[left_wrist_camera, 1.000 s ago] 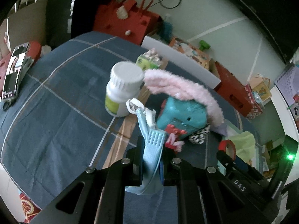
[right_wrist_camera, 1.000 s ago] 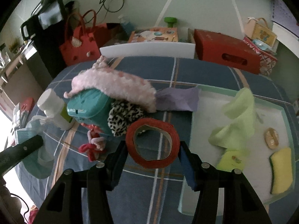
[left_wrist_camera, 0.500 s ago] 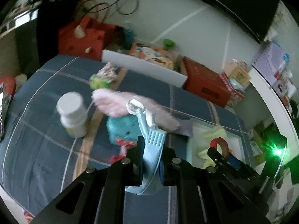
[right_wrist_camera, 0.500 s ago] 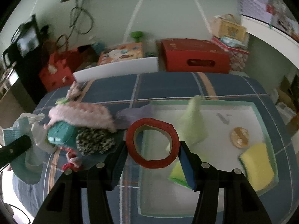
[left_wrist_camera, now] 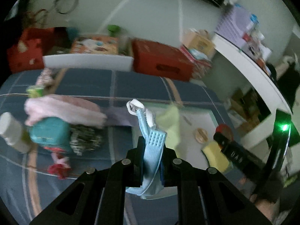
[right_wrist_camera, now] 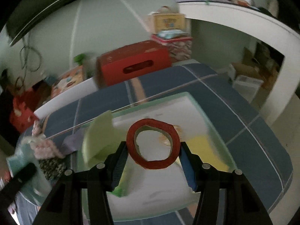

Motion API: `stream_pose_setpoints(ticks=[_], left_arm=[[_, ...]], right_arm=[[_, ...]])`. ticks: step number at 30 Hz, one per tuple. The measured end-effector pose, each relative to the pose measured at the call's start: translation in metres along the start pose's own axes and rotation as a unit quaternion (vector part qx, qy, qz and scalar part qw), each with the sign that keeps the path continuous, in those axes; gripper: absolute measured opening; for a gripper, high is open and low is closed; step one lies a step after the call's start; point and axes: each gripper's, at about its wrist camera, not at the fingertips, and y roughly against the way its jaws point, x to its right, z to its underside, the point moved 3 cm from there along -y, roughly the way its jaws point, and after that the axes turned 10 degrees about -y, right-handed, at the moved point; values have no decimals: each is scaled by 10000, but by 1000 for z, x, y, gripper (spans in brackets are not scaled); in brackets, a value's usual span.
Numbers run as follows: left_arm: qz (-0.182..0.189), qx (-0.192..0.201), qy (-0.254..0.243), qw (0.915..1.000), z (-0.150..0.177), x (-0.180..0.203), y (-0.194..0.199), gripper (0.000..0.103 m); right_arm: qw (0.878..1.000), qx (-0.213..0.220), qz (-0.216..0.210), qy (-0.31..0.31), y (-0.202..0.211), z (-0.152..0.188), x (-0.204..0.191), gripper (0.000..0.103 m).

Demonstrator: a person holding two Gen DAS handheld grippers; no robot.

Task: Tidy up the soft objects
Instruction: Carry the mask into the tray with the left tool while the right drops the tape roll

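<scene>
Left hand-held gripper (left_wrist_camera: pixel 151 150) around face mask (left_wrist_camera: pixel 150 150)

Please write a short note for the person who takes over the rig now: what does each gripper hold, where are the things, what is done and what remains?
Left gripper: shut on the blue face mask, held above the blanket near the tray.
Right gripper: shut on the red tape ring, over the tray.
In the tray: green cloth, yellow sponge.
Left of the tray on the blanket: pink fluffy item, teal box, white bottle.
Remaining: set down both held items, then sort the pile.
</scene>
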Motion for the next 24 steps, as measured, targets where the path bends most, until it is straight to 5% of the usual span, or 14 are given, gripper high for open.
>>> stream_pose_setpoints(ticks=[8,15,24], left_arm=[[470,-511,-390,9968,19,26,-52,13],[367,-892,-356,9947,33,19,-79,13],[358,-1121,-346,9925,38,22,-101,13]], right_arm=[[9996,-259,124,15,-13,5,8,58],[9958,-848,238,245,-42,27,0,58],[9932,-1060,354,338,-54,34,-3,58]])
